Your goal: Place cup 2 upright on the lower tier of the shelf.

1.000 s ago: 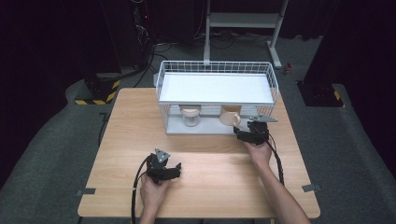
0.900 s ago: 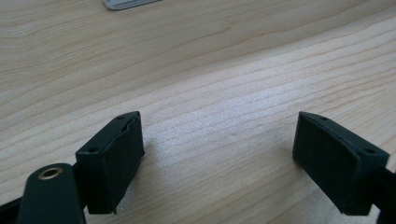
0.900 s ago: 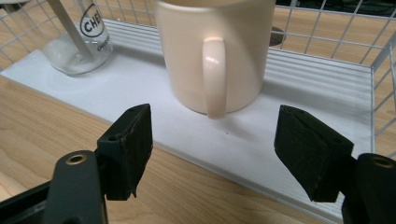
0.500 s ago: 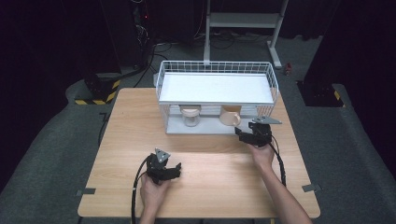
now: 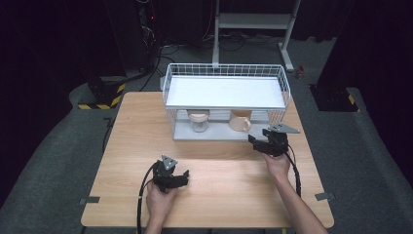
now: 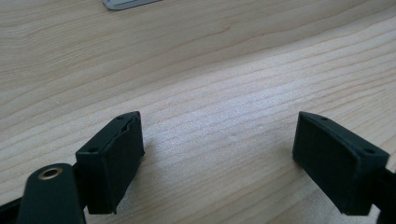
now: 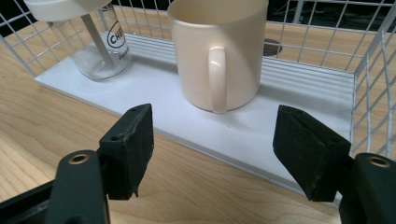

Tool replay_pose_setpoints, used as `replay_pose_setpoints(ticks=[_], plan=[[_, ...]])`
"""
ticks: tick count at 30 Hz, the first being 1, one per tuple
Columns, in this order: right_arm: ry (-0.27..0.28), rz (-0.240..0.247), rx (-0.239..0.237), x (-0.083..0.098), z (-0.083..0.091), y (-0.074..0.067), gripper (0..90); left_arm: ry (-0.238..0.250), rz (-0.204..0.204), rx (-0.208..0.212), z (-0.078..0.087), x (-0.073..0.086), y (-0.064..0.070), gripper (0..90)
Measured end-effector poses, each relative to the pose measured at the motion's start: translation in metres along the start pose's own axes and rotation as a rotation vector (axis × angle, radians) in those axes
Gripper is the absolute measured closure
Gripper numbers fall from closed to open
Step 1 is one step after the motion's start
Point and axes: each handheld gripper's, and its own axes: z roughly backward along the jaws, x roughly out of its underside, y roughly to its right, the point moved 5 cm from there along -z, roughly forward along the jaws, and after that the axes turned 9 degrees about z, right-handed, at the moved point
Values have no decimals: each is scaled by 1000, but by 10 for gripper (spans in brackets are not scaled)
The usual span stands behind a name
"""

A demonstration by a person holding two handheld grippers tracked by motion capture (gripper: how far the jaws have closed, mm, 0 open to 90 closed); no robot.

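A cream mug (image 7: 217, 51) stands upright on the lower shelf (image 7: 289, 140) of a white wire rack (image 5: 226, 92), its handle facing my right gripper (image 7: 215, 149). That gripper is open a short way in front of the shelf's edge, with nothing between its jaws; in the high view my right gripper (image 5: 255, 140) sits just right of the mug (image 5: 240, 122). A clear glass jar (image 7: 105, 44) with a pale lid stands left of the mug. My left gripper (image 6: 217, 163) is open over the bare table (image 6: 210, 70), low and near the front, also seen as my left gripper (image 5: 181, 177).
The rack's upper shelf (image 5: 224, 91) is a white board ringed by wire walls. Wire sides close the lower shelf at right (image 7: 373, 84) and behind. Cables trail from both grippers toward the table's front edge. Dark floor and equipment surround the table.
My right gripper has drawn back a little from the mug, toward the right and the person. The left gripper has stayed put.
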Motion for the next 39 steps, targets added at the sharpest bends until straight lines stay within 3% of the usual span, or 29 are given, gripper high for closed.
replay_pose_setpoints(ticks=[39], plan=[[43,-4,-15,17,43,0,305,0,0,0,0,0,0,167]])
